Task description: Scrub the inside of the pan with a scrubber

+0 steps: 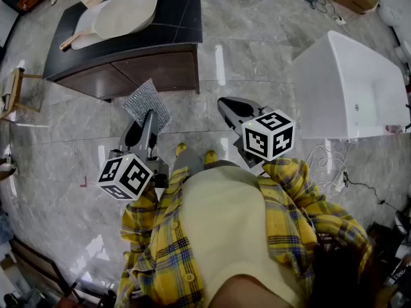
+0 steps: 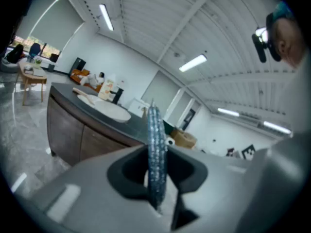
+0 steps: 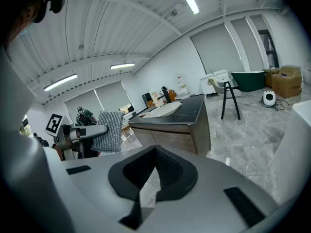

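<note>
Near the left end of the dark bench (image 1: 173,18), a pale pan (image 1: 125,13), handle toward the left edge, left tongs (image 1: 149,120) pinching a silvery mesh scrubber (image 1: 146,100) over the grey floor (image 1: 58,146), short of the bench's front edge, right tongs (image 1: 226,104) pressed together, empty.

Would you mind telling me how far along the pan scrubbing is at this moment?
Done: the scrubber is picked up, clamped in the left claw. In hand: it is held above the floor, short of the dark table. Left: all the scrubbing; the white pan lies on that table, untouched. The right claw is shut, empty.
</note>
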`<action>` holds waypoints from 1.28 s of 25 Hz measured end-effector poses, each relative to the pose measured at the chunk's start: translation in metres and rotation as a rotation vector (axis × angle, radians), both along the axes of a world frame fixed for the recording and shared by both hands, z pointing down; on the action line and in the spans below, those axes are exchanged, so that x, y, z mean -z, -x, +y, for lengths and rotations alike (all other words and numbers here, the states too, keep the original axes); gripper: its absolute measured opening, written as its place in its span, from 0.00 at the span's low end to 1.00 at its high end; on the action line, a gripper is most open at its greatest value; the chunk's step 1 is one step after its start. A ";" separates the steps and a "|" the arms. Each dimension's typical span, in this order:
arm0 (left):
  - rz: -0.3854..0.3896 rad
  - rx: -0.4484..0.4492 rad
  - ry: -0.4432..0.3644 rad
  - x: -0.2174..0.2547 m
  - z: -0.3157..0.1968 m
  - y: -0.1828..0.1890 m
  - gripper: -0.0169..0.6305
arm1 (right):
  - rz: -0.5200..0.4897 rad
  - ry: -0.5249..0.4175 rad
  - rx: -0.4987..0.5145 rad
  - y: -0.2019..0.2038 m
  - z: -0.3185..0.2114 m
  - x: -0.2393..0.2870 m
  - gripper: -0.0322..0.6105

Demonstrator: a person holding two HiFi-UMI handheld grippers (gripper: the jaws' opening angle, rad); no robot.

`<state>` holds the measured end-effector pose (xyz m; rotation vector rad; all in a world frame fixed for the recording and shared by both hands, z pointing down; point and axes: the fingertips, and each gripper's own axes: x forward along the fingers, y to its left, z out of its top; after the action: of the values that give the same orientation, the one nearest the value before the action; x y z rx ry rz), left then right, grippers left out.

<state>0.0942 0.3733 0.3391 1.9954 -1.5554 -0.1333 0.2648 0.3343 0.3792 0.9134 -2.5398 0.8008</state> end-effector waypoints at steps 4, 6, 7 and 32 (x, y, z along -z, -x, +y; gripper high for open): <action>-0.005 0.019 -0.009 0.000 0.002 0.000 0.14 | -0.001 -0.015 0.007 -0.002 -0.006 0.001 0.07; -0.004 0.025 -0.002 -0.003 0.003 0.001 0.14 | -0.002 -0.017 0.006 -0.001 -0.008 0.000 0.07; -0.003 0.028 0.003 -0.004 0.004 0.002 0.14 | -0.002 -0.016 0.007 0.000 -0.008 -0.001 0.07; -0.030 -0.068 0.045 -0.029 -0.121 0.091 0.14 | 0.044 0.075 0.059 0.108 -0.102 -0.016 0.07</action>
<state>0.0032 0.2526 0.3679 2.0209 -1.4939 -0.0403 0.1573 0.2324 0.3949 0.8198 -2.4691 0.8436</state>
